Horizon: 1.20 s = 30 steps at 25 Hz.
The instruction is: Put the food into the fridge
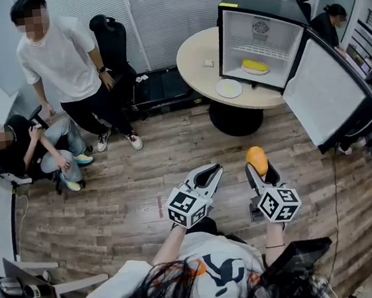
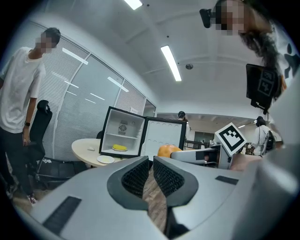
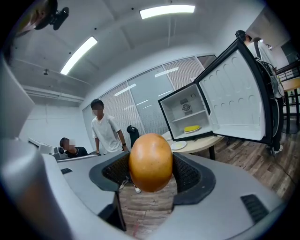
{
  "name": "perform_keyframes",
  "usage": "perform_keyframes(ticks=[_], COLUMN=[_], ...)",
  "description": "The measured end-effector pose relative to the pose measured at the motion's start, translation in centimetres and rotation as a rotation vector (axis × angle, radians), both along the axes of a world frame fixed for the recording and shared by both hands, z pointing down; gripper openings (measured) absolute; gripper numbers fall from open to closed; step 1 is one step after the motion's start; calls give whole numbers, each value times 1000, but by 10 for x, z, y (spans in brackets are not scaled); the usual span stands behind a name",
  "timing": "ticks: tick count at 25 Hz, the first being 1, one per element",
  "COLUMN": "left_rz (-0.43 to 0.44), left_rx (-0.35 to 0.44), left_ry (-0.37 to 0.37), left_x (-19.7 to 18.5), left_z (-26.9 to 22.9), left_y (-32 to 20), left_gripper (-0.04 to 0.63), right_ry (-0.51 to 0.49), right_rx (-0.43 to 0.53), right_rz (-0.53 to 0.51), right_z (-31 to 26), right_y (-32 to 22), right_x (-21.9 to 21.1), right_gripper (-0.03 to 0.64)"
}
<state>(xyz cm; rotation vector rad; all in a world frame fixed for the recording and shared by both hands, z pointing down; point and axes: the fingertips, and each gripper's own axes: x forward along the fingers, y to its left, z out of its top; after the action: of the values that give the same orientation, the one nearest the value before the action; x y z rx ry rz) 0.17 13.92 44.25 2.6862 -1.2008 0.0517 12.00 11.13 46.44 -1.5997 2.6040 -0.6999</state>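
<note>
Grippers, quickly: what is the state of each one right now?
Left gripper: closed, nothing in it.
Right gripper: closed on the orange fruit.

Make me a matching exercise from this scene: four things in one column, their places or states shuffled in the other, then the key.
1 orange fruit
2 white plate
3 yellow food
4 fridge door

A inside the fridge
B swung open
C held in the right gripper
D on the round table

Pairs: 1-C, 2-D, 3-A, 4-B
</note>
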Motion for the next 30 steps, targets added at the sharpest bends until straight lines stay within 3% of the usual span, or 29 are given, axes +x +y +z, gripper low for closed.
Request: perform_keyframes(ticks=[18,30], left_rz=[-8,15], left_rx=[-11,-12], left_ry=[-29,-26], left_x=[5,-14], left_z=[3,8], left_y=[-34,-135], left_gripper=[23,23], right_ry=[-39,-21], right_rx=[-14,-25], right_rz=[-14,8], right_z=[3,5], right_y=[-36,-130], right_x=[4,-14], right_gripper=[299,299])
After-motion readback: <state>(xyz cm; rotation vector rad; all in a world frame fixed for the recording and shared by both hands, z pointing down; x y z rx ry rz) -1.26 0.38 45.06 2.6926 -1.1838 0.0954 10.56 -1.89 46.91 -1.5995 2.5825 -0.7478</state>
